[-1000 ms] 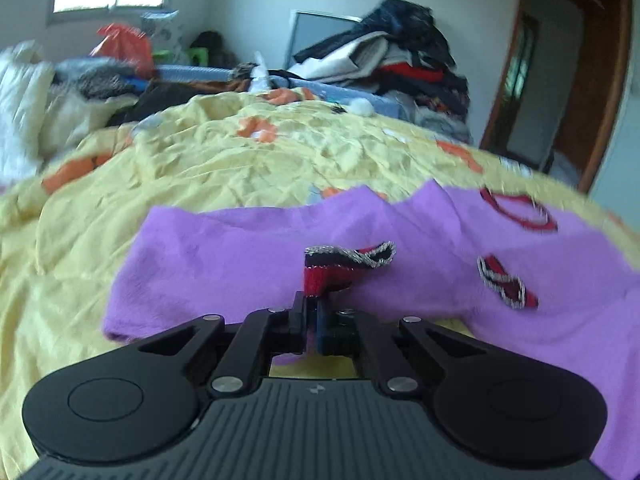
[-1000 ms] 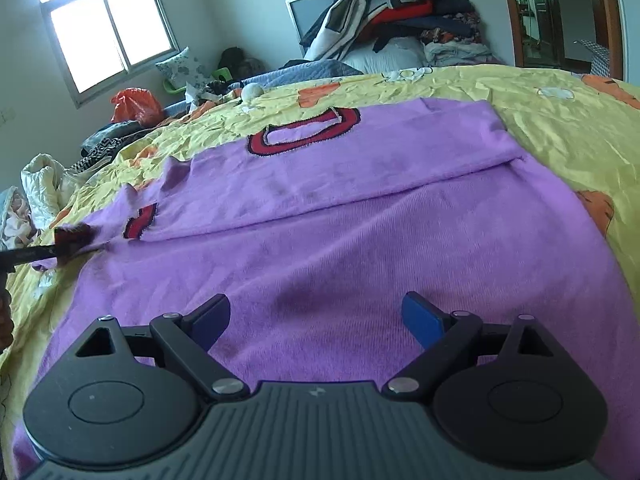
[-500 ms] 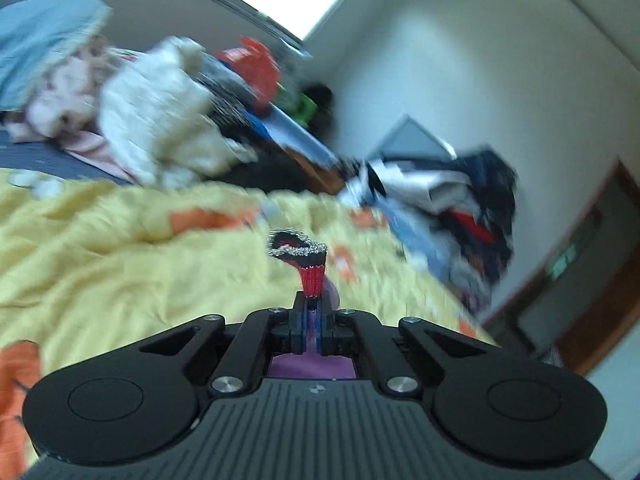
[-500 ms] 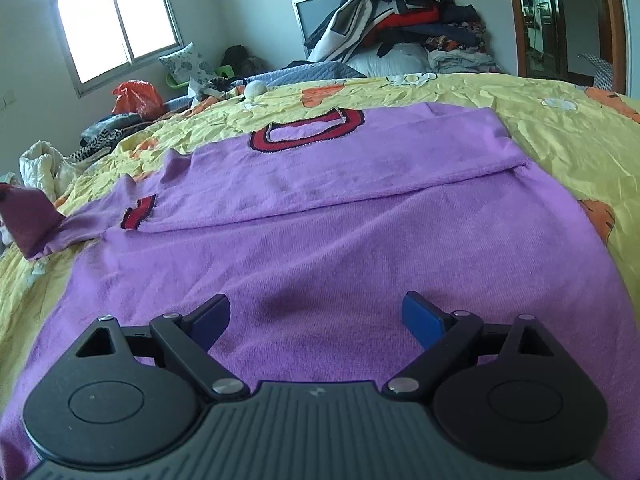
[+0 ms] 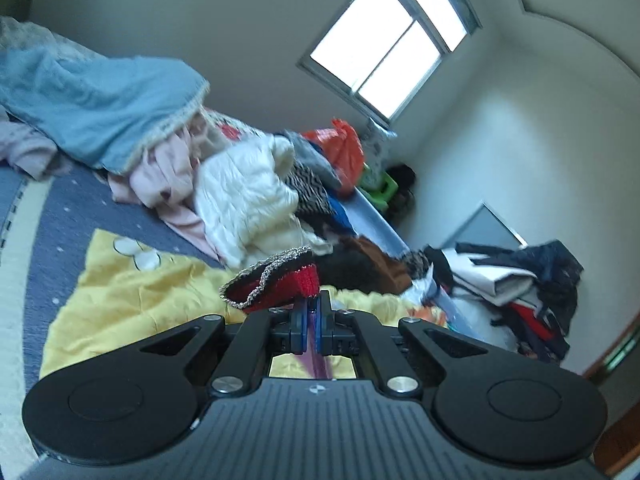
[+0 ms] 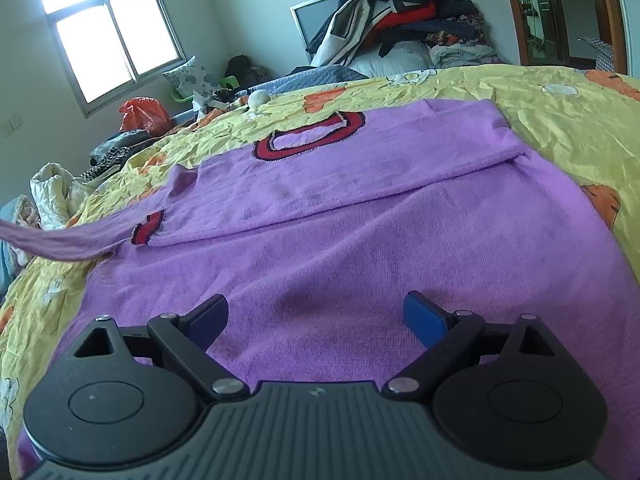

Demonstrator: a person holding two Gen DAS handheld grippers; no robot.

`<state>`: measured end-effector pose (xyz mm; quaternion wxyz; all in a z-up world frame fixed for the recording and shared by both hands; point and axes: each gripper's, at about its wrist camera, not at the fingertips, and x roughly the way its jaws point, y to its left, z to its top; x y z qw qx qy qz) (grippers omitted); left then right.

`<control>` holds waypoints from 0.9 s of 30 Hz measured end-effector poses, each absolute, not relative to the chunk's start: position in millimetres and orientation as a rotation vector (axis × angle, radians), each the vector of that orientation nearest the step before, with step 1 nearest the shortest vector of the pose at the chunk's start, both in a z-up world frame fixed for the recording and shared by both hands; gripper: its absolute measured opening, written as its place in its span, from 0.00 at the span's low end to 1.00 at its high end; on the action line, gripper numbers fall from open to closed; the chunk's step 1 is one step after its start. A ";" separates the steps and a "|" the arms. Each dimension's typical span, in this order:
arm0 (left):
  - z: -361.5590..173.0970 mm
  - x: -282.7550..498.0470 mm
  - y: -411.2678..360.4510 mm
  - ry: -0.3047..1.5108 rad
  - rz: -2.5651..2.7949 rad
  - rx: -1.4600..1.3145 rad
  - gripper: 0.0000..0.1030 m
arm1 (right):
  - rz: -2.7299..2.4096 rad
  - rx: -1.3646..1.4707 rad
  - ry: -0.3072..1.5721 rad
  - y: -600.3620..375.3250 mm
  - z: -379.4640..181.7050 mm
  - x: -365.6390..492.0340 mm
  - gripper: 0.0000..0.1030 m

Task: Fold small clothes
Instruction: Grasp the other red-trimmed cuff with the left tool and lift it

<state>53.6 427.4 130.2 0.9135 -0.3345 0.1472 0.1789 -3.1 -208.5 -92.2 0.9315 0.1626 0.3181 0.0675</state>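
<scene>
Purple sweater was spread flat on the yellow bedspread, its near part folded over. The sleeve was drawn taut off the left edge of the right wrist view. The red cuff was clamped between the closed fingers of the left gripper and held raised above the bedspread. The right gripper was positioned over the sweater body, jaws spread wide, nothing gripped.
</scene>
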 end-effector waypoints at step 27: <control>102.4 176.2 70.1 0.585 -0.087 -0.420 0.03 | 0.069 0.440 0.673 -245.1 -78.6 -48.3 0.95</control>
